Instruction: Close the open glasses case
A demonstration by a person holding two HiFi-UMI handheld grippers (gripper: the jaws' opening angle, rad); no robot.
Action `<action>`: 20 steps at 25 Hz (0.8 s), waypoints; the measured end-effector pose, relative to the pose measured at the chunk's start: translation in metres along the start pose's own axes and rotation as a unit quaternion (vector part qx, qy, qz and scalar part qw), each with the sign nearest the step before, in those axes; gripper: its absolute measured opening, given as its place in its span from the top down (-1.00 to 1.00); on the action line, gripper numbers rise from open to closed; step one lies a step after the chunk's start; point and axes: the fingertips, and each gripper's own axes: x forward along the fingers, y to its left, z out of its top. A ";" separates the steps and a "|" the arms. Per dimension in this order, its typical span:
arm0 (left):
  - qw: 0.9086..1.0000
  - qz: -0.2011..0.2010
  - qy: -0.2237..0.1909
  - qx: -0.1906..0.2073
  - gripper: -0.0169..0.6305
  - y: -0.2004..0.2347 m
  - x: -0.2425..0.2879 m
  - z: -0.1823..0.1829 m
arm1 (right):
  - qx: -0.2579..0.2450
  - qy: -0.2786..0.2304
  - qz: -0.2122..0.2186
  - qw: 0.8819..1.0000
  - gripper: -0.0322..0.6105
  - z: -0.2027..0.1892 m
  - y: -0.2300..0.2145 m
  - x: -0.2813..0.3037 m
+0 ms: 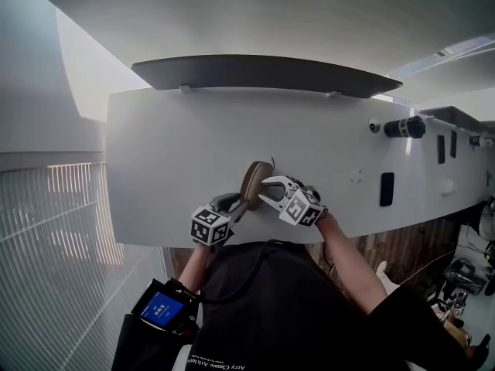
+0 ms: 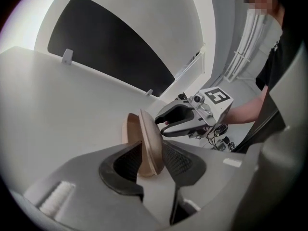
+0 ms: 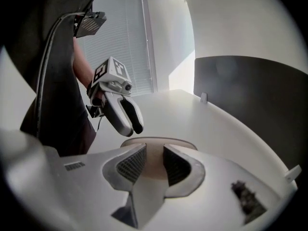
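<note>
Near the front edge of the white worktop (image 1: pixel 178 153), about midway along it: a tan, oval, hard-shell glasses case (image 1: pixel 256 182), stood on end, long axis roughly upright and tilted a little. Lower end on the worktop or just above it: not to be told. Two shells nearly together, with a thin slit between them along the rim, seen edge-on from the left gripper view.

Left gripper (image 2: pixel 151 149): jaws about half parted, straddling the thickness of the case, one pad against the outer face of each shell, so apparently holding it. Right gripper (image 3: pixel 154 150): jaws parted, gripping nothing, tips set against the broad face of the shell on its own side.

Judged from this: slit square across the closing line of the left jaws, so a squeeze there, or a push from the right tips toward the left pad, likely enough to snap the case shut. Both grippers at the case, the left better placed.
</note>
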 end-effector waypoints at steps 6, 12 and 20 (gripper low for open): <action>0.999 0.022 0.022 0.003 0.42 0.001 0.007 -0.004 | -0.012 0.009 0.009 1.000 0.58 0.007 -0.002 0.013; 0.997 0.063 0.051 0.014 0.38 0.017 0.016 -0.014 | -0.016 0.020 0.000 1.000 0.58 0.006 -0.005 0.023; 0.995 0.085 0.054 -0.012 0.24 0.028 0.019 -0.016 | 0.008 0.037 -0.052 0.998 0.58 0.005 -0.016 0.021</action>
